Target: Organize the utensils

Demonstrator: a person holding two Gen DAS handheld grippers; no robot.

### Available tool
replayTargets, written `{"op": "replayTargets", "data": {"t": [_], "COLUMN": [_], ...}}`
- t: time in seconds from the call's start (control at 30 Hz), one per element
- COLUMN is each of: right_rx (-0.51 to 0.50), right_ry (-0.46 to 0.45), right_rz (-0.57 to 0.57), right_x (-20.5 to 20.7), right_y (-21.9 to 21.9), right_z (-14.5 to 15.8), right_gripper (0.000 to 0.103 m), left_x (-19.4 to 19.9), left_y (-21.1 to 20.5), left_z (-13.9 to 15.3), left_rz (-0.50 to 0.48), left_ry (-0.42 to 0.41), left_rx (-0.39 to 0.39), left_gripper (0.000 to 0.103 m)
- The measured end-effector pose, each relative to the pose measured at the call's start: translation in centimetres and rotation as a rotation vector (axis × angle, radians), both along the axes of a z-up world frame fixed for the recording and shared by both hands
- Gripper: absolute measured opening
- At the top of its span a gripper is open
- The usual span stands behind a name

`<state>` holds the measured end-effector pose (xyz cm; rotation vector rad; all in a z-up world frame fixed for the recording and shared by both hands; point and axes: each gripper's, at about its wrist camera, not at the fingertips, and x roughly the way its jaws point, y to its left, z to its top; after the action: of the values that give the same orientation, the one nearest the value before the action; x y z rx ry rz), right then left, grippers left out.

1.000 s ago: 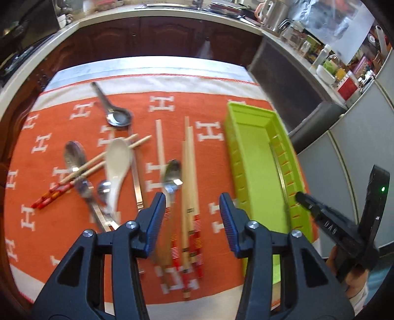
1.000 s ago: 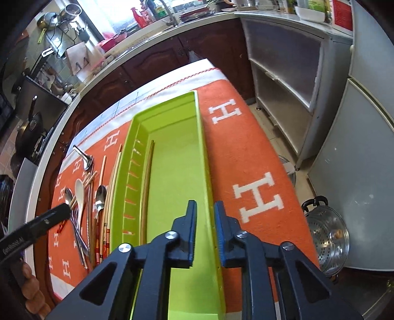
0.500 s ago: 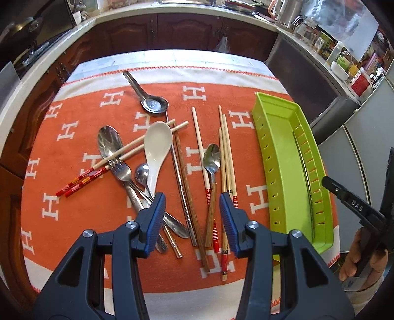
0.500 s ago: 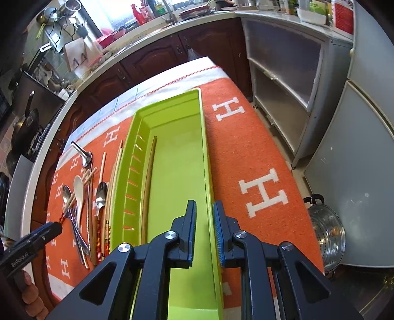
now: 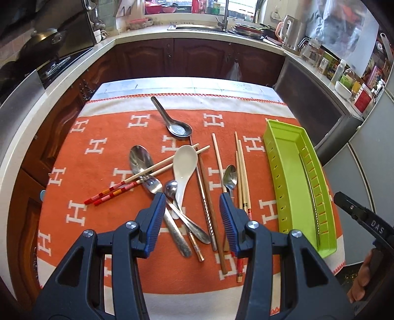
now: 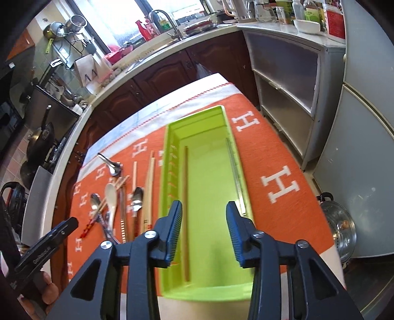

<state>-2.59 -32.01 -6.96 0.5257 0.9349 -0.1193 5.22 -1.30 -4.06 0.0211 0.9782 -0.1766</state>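
The right gripper [image 6: 204, 216], clenched earlier, is now released over the green tray [image 6: 170, 172]; left gripper [image 5: 192, 209] stays released.

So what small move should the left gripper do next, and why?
Probably lower the open left gripper onto the steel chopstick lying between its fingers. Both grippers are empty, and the long green plastic tray holds only two chopsticks while most utensils lie on the orange cloth.

Dark wood cabinets [image 5: 172, 59] under a pale countertop [image 5: 138, 37], bright window [image 6: 123, 22] behind.
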Motion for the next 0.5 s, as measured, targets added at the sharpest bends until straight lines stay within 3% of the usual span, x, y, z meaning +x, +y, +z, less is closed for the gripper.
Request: {"op": "replayTargets", "data": {"t": [0.1, 0.33, 0.5], "right_rx": [0.016, -0.038, -0.041], "right_ry": [-0.017, -0.091, -0.126], "right_rz": [0.040, 0.072, 0.125], "right_x": [-0.6, -1.9, -2.3], "right_y": [2.0, 5.9, 8.1], "right_z": [1.3, 4.7, 6.1], "right_gripper": [0.042, 0.080, 0.091], "left_x": [-0.8, -2.1, -2.7], "left_y": [0.8, 2.8, 4.2], "left_z": [0.6, 2.0, 2.7], "left_rz": [0.001, 0.020, 0.039], "left_ry": [-0.021, -0.054, -0.070], "left_rx": [0.000, -0.024, -0.040], "left_gripper": [0.042, 0.046, 0.046]}}
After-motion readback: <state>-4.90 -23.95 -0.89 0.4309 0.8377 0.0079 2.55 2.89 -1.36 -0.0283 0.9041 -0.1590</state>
